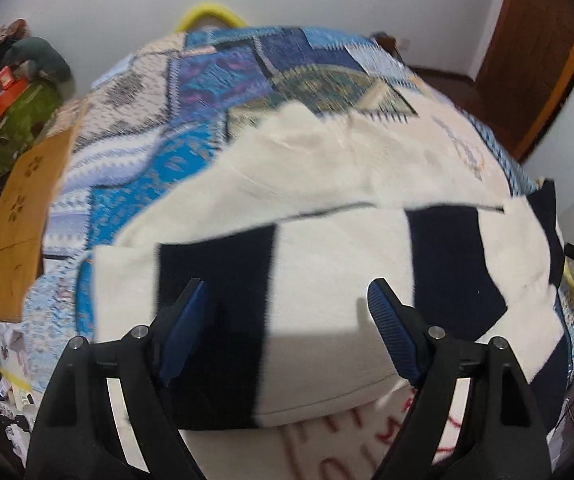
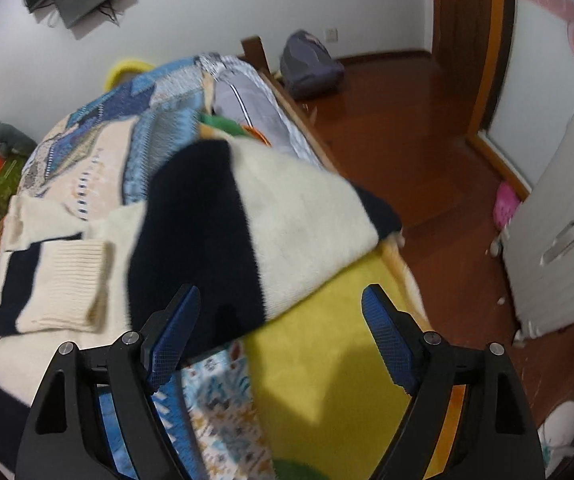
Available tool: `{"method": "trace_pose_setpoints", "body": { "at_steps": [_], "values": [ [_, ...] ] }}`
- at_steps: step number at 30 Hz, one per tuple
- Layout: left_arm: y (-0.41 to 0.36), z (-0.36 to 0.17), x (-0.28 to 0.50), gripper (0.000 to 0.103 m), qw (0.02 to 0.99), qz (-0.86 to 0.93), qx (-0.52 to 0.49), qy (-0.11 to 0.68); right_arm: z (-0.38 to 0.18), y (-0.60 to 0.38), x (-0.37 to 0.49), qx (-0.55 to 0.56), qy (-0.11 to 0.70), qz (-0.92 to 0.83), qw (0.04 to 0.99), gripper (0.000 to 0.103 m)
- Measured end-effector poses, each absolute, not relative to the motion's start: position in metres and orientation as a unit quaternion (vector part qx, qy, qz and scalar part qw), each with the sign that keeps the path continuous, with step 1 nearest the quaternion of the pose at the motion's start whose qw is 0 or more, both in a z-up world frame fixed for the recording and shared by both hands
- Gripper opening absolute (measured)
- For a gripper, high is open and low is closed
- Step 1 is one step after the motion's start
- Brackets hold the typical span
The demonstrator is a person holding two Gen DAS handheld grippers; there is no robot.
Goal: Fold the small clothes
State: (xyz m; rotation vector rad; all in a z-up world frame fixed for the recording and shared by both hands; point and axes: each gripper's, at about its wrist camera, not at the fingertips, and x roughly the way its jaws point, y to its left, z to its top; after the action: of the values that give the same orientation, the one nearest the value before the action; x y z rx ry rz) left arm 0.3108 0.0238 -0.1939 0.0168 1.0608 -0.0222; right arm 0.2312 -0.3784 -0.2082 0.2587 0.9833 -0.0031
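A cream sweater (image 1: 327, 248) with broad navy stripes lies spread on the bed, over a blue patchwork quilt (image 1: 191, 120). Both pairs of tongs stand wide open and hold nothing. The left tongs (image 1: 285, 304) hang just above the near hem of the sweater, with a navy stripe under one finger and cream knit under the other. The right tongs (image 2: 281, 308) hover at the bed's right edge, where the sweater's side lies over a yellow blanket (image 2: 327, 360). A ribbed cuff (image 2: 75, 284) lies already turned in across the body (so one sleeve looks dealt with).

The next fold, I judge, is the hem brought up toward the collar. To do it well, each pair should pinch both layers near a corner of the hem, at matching height, then lift and carry together so that the stripes line up. The knit is thick and soft; a shallow bite may slip.
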Motion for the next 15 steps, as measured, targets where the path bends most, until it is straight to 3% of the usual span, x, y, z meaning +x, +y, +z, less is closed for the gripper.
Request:
{"method": "trace_pose_setpoints", "body": {
  "at_steps": [6,9,12,13,15],
  "values": [
    [0.008,-0.221,0.316,0.082,0.842,-0.021,0.009,0.539,-0.232,-0.389,0.249,0.161,0.494,0.013,0.855,0.075],
    [0.004,-0.222,0.314,0.082,0.843,-0.018,0.018,0.537,-0.235,-0.393,0.253,0.188,0.484,0.019,0.855,0.058],
    [0.003,-0.222,0.314,0.082,0.844,-0.018,0.022,0.535,-0.232,-0.391,0.252,0.194,0.472,0.021,0.860,0.030],
    [0.004,-0.221,0.314,0.082,0.845,-0.018,0.021,0.535,-0.229,-0.389,0.253,0.193,0.470,0.025,0.861,0.016],
    [0.006,-0.219,0.313,0.082,0.846,-0.019,0.018,0.533,-0.221,-0.385,0.253,0.185,0.467,0.032,0.864,0.011]
  ]
}}
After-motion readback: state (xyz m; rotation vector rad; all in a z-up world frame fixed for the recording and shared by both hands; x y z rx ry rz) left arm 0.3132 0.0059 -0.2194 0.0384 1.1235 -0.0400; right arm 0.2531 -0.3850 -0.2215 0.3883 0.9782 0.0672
